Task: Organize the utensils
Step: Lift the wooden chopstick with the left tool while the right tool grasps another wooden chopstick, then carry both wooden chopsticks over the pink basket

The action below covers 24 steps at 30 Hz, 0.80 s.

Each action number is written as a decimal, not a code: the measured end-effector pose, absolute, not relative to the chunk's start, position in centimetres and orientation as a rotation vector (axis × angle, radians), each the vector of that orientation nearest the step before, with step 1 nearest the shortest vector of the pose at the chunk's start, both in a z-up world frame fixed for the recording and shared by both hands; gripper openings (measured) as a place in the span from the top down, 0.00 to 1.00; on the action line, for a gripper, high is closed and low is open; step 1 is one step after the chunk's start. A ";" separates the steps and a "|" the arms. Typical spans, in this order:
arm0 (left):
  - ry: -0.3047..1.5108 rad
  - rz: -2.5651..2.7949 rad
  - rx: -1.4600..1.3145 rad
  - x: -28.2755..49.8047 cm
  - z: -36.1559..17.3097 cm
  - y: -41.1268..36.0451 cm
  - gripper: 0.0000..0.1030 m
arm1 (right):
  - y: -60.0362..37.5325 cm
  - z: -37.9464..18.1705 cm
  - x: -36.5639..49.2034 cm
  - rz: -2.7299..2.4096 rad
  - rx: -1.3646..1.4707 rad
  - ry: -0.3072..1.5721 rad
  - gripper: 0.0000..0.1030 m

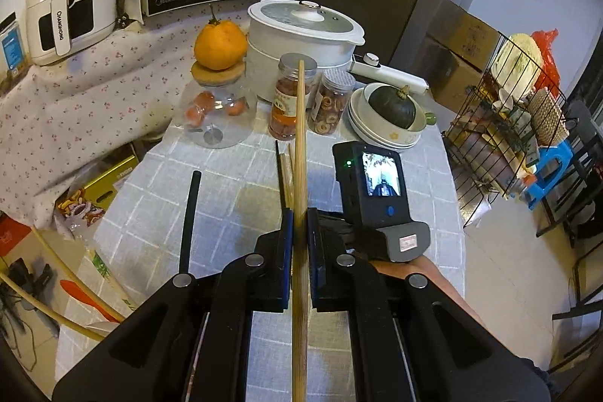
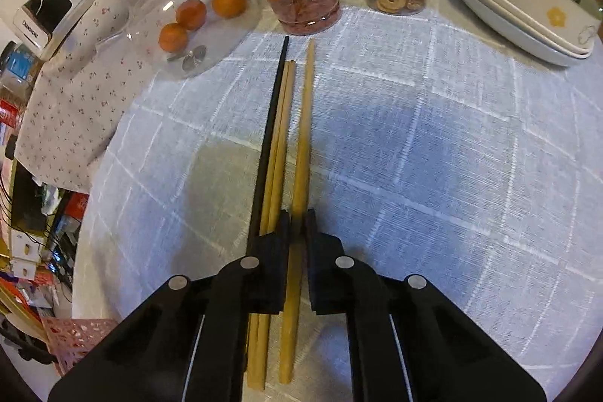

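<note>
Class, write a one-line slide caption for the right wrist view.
Right gripper shut on a wooden chopstick beside three more chopsticks on a checked tablecloth.

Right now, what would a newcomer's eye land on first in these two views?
First, the wooden chopstick clamped in the left gripper, running up the middle of that view above the checked tablecloth. The right gripper is shut on a second wooden chopstick, with more wooden ones and a black chopstick lying just left of it. Behind stand a big orange on a glass jar's lid and a dark green squash in stacked bowls.
</note>
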<state>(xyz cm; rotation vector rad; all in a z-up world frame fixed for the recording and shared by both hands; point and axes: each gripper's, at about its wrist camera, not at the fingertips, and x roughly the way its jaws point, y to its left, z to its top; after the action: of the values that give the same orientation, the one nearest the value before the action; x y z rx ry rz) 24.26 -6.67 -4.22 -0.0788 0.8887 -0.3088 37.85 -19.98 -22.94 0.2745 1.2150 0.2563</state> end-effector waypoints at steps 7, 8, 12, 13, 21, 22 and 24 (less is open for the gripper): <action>0.881 -0.303 -0.079 23.9 -3.7 -6.6 0.94 | -20.7 -20.5 36.0 0.279 0.320 1.121 0.93; 0.878 -0.303 -0.078 23.8 -3.6 -6.6 0.94 | -20.9 -19.7 35.6 0.289 0.335 1.103 0.93; 0.860 -0.303 -0.085 23.4 -2.8 -6.4 0.94 | -21.2 -16.8 33.9 0.311 0.342 1.045 0.93; 0.854 -0.304 -0.086 23.2 -2.5 -6.3 0.94 | -21.2 -16.0 33.3 0.316 0.331 1.027 0.93; 0.799 -0.287 -0.118 21.6 -0.2 -4.7 0.94 | -19.9 -9.2 27.9 0.406 0.295 0.883 0.93; 0.792 -0.281 -0.125 21.3 0.0 -4.3 0.94 | -19.7 -8.4 27.1 0.421 0.293 0.868 0.93; 0.782 -0.270 -0.142 20.9 0.4 -3.3 0.94 | -18.8 -6.8 25.5 0.457 0.288 0.836 0.93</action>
<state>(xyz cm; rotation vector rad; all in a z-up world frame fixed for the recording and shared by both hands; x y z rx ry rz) 20.86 -3.33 0.43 -0.1417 0.7822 -0.2704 25.46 -18.75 -6.80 0.2882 0.8359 0.4568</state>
